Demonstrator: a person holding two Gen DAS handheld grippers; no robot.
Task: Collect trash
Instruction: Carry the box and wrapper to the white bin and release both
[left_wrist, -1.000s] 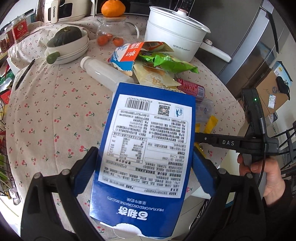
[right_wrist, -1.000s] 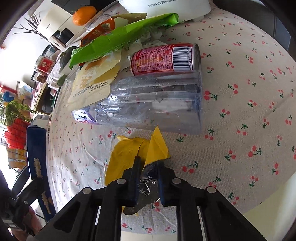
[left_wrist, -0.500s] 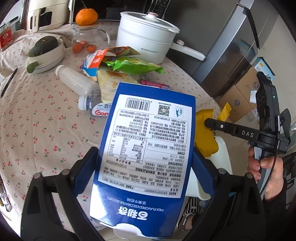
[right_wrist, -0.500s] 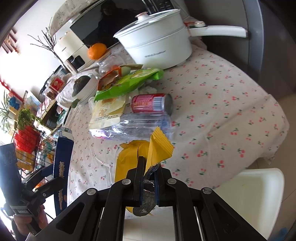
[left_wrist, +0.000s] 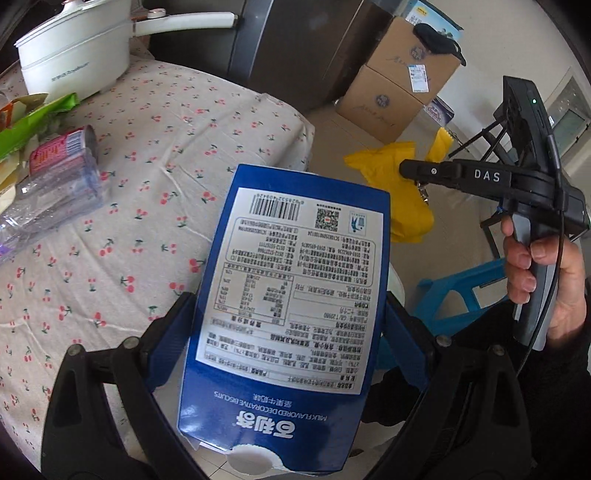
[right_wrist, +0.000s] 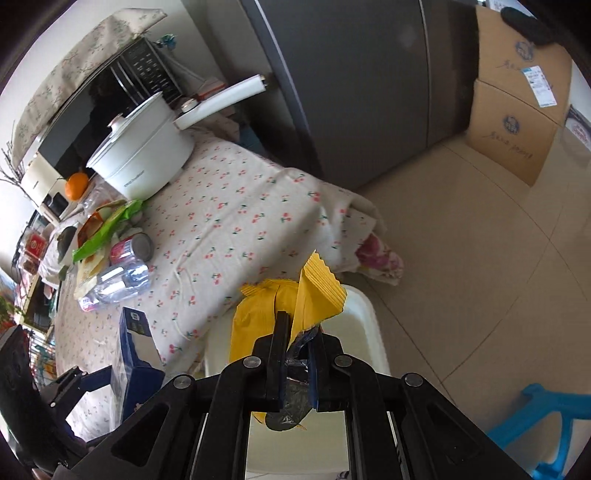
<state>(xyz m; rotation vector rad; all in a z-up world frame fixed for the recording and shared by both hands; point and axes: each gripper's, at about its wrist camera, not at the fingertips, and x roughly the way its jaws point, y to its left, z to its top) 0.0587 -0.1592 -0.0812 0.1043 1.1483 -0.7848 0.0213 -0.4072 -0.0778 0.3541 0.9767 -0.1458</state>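
Observation:
My left gripper (left_wrist: 290, 317) is shut on a blue biscuit box (left_wrist: 295, 280), held upright past the table's edge. In the right wrist view the same box (right_wrist: 136, 350) shows at lower left. My right gripper (right_wrist: 295, 332) is shut on a crumpled yellow wrapper (right_wrist: 291, 302), which hangs over a white bin (right_wrist: 364, 332). From the left wrist view the right gripper (left_wrist: 406, 170) and its yellow wrapper (left_wrist: 391, 177) are to the right of the box. A red can (left_wrist: 62, 151), a clear plastic bottle (left_wrist: 48, 206) and a green wrapper (left_wrist: 33, 122) lie on the cherry-print tablecloth (left_wrist: 166, 147).
A white pot (left_wrist: 74, 55) with a long handle stands at the table's back. Stacked cardboard boxes (left_wrist: 399, 85) and a grey fridge (right_wrist: 351, 74) stand beyond the table. A blue stool (left_wrist: 454, 291) is on the tiled floor beside the bin. A hand (left_wrist: 543, 273) holds the right gripper.
Both grippers have swung from over the table out past its edge. The yellow wrapper has left the tablecloth and now hangs above the white bin. Both grips have held.

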